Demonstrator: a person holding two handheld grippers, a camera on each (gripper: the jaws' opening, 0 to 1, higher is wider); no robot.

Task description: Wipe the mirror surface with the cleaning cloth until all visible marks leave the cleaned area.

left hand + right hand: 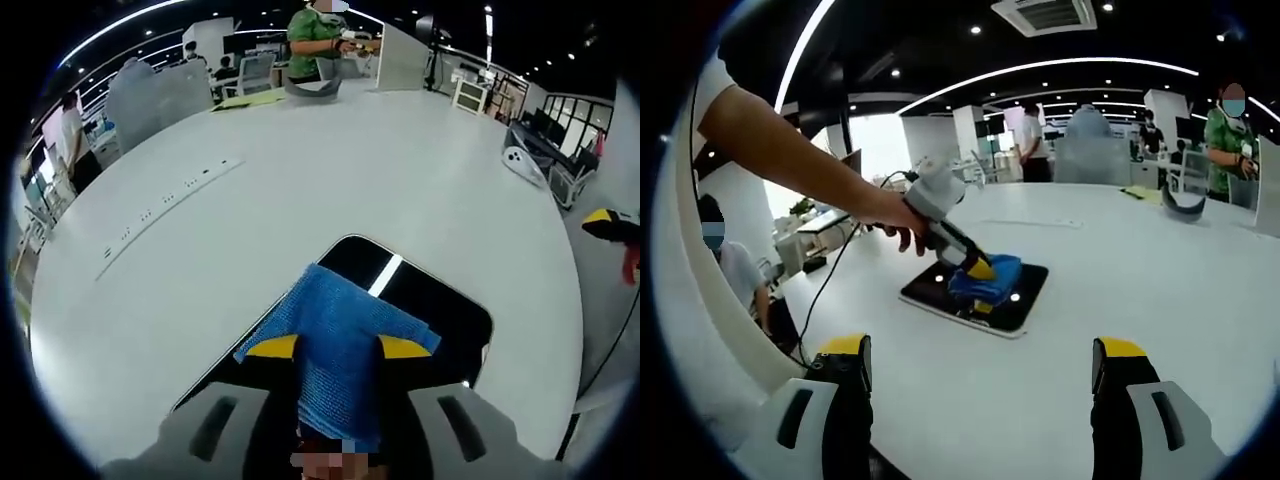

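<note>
A dark rectangular mirror (440,300) lies flat on the white table (300,180); it reflects a ceiling light. My left gripper (338,347) is shut on a blue cleaning cloth (345,340), which hangs between its yellow-tipped fingers and rests on the mirror. In the right gripper view the mirror (1025,300) sits mid-table, with the left gripper (980,270) pressing the blue cloth (990,278) onto it, held by a person's hand (895,215). My right gripper (980,375) stands open above the near table, well short of the mirror, nothing between its fingers.
A person in a green top (315,35) stands at the table's far edge beside a grey object (315,90) and a white panel (400,60). A power strip line (165,205) crosses the table's left part. Chairs and desks stand behind. Another person (725,270) sits at the left.
</note>
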